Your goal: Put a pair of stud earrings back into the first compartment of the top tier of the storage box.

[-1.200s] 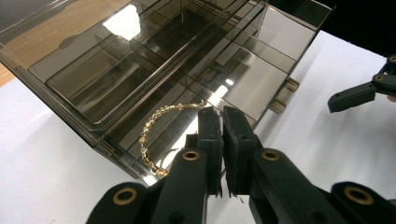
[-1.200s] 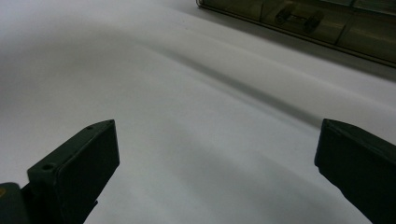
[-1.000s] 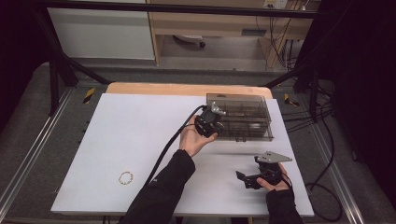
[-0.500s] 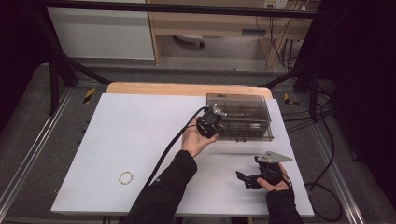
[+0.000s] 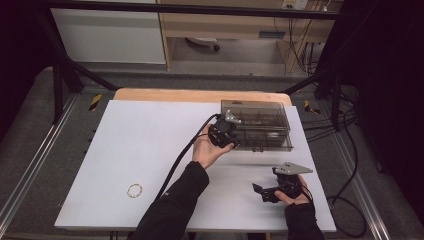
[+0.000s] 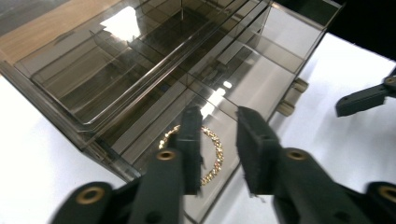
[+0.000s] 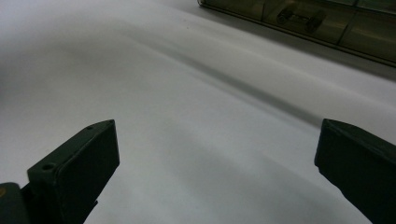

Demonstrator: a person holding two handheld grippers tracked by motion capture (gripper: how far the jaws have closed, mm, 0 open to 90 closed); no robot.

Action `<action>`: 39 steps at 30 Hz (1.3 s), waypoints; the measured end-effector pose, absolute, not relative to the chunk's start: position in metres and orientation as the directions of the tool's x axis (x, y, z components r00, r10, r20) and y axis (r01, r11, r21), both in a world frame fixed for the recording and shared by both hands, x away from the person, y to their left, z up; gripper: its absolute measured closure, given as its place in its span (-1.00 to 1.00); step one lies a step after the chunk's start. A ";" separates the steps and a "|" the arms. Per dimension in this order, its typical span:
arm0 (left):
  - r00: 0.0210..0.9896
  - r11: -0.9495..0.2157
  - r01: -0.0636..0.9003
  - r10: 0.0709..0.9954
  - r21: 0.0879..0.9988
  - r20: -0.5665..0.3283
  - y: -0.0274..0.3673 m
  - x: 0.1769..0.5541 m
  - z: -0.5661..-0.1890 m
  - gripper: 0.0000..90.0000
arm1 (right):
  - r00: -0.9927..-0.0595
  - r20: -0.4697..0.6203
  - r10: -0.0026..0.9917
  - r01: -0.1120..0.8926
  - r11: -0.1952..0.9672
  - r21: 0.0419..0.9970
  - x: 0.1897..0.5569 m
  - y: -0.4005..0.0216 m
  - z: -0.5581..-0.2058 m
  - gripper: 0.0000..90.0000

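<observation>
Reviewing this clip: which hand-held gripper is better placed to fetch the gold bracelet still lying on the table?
Left. Its hand-held gripper has just opened, releasing a bracelet in the box; the table's bracelet lies on its side.

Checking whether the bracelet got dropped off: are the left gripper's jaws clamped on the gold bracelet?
No: the left gripper stands open, the gold bracelet lying loose in the smoky plastic box.

Both sleeves (image 5: 172,210) black, long, reaching wrists. Left gripper (image 6: 217,140): black body, two flat rectangular black jaws, brass-coloured screw heads on jaw arms; thick black cable (image 5: 185,150) trailing along forearm; small grey plate on top. Right gripper (image 7: 215,163): same black build, blocky matte jaws with small screw holes near base; grey three-cornered plate (image 5: 292,168) on top in high view. No markings legible on either body.
</observation>
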State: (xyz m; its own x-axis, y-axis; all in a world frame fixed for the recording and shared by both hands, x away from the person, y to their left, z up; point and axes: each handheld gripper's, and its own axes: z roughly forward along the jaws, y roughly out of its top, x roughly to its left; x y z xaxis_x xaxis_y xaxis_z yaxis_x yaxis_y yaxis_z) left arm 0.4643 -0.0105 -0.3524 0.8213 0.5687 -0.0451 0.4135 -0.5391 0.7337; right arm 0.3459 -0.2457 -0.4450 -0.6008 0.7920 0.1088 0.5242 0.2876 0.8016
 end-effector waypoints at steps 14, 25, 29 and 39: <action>0.824 -0.516 0.389 0.565 0.764 -0.038 0.024 0.447 -0.337 -0.17 | -0.600 0.101 0.793 0.523 0.294 0.800 0.346 -0.245 -0.445 -0.99; 0.815 -0.516 0.394 0.579 0.761 -0.030 0.058 0.433 -0.337 -0.55 | -0.599 0.099 0.795 0.523 0.295 0.799 0.346 -0.245 -0.445 -0.99; 0.804 -0.522 0.391 0.594 0.758 -0.005 0.071 0.428 -0.340 -0.71 | -0.598 0.099 0.795 0.524 0.295 0.799 0.346 -0.245 -0.446 -0.99; 0.794 -0.540 0.394 0.607 0.744 0.019 0.103 0.412 -0.346 -0.81 | -0.598 0.098 0.795 0.524 0.296 0.798 0.346 -0.245 -0.446 -0.99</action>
